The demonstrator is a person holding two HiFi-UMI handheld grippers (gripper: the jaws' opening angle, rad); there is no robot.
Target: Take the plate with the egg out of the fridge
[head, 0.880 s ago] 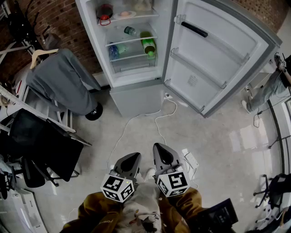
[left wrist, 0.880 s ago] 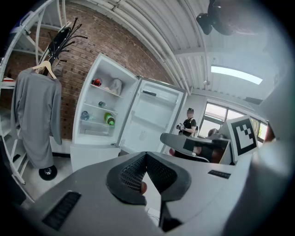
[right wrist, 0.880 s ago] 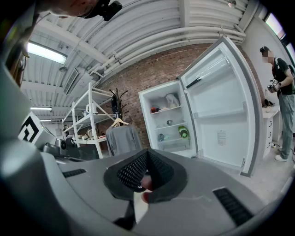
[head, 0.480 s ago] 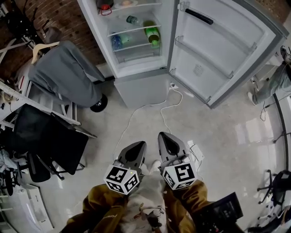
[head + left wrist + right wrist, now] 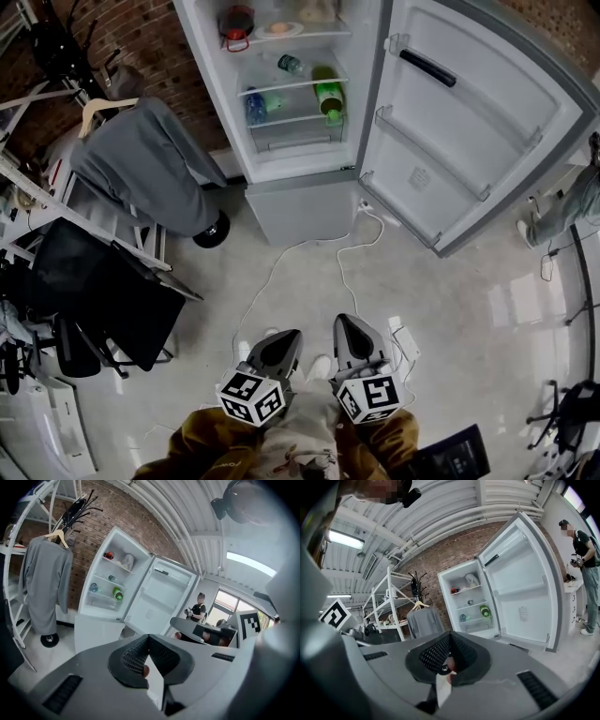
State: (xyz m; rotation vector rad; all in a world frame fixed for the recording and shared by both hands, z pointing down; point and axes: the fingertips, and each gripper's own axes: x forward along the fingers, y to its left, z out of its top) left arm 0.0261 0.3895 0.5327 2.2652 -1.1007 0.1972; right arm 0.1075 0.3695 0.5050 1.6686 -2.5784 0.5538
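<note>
- Up on the top shelf of the fridge (image 5: 300, 211), the plate with the egg (image 5: 277, 29) lies flat, just right of a red-lidded pot (image 5: 236, 21).
- One shelf below the plate, a green bottle (image 5: 328, 97) lies on its side; neither it nor anything else stands in front of the plate.
- From where I stand, the fridge door (image 5: 469, 131) is swung wide to the fridge's right, so the opening is free.
- Both claws are held low and well back from the fridge, side by side and pointing towards it.
- The left gripper (image 5: 280, 337) is clenched, its pads meeting at the tip with nothing between them.
- The right gripper (image 5: 348, 325) is likewise clenched and empty.
- The plate lies straight ahead of the claws and higher, deep in the fridge. It is round, so it has no long axis to line up with; its near rim is the part to reach for.
- The left gripper looks more squarely in line with the plate, while the right one sits nearer the door side. I judge the left marginally better placed, though either must open before it can take the rim.
</note>
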